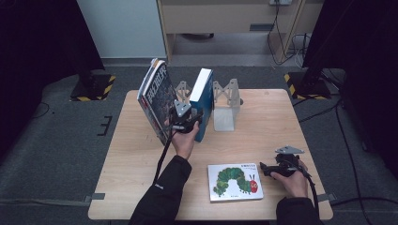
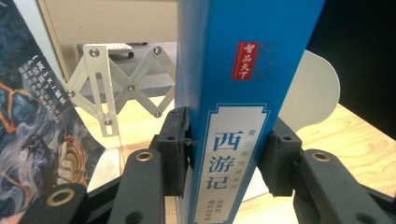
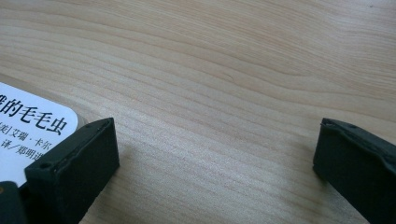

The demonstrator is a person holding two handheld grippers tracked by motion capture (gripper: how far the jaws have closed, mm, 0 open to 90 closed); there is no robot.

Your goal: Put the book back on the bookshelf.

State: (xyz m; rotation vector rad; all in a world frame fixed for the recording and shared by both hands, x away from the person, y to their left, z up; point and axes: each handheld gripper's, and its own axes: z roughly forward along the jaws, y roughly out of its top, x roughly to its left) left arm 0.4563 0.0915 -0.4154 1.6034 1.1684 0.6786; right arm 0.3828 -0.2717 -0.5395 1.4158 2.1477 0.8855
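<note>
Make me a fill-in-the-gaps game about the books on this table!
1. The left gripper has its black jaws around the spine of the tall ____ book.
2. The flat white picture book on the wooden table shows a green ____.
3. The right gripper has its jaws ____, with nothing between them.
4. The dark-covered book leans to the ____ of the tall book in the high view.

Missing words: blue; caterpillar; open; left

A blue book (image 2: 243, 70) carries a red stamp and a white label with blue characters. A dark book (image 1: 155, 96) shows swirling artwork. A white book (image 1: 234, 182) shows a green caterpillar. The table (image 1: 263, 136) is pale woodgrain.
</note>
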